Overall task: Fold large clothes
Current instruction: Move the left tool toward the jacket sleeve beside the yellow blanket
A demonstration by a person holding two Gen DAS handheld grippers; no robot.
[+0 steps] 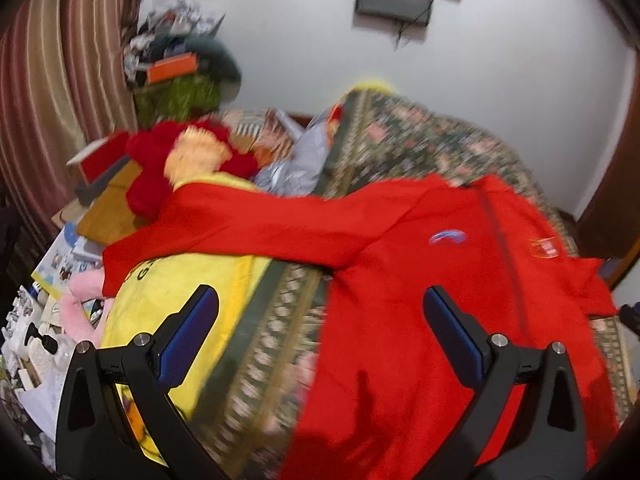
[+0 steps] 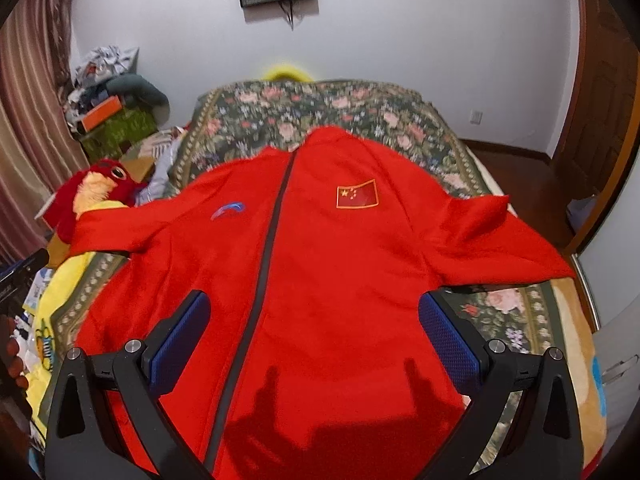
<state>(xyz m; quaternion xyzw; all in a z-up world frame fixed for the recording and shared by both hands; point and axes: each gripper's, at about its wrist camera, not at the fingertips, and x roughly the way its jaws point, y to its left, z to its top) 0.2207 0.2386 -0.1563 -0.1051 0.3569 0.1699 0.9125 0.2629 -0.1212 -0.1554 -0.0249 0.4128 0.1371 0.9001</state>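
A large red zip jacket (image 2: 328, 264) lies spread front-up on a bed, with a dark zipper down the middle, a flag patch and a blue logo on the chest. Both sleeves stretch out sideways. In the left wrist view the jacket (image 1: 440, 300) fills the right half and its left sleeve (image 1: 240, 228) runs over a yellow blanket. My left gripper (image 1: 320, 328) is open and empty above the jacket's left edge. My right gripper (image 2: 314, 332) is open and empty above the lower middle of the jacket.
The bed has a floral cover (image 2: 320, 108). A yellow blanket (image 1: 168, 304) and a red plush toy (image 2: 96, 188) lie at its left side. Cluttered boxes (image 2: 112, 120) and a striped curtain (image 1: 52, 100) stand at the left. A wooden door (image 2: 600, 92) is at the right.
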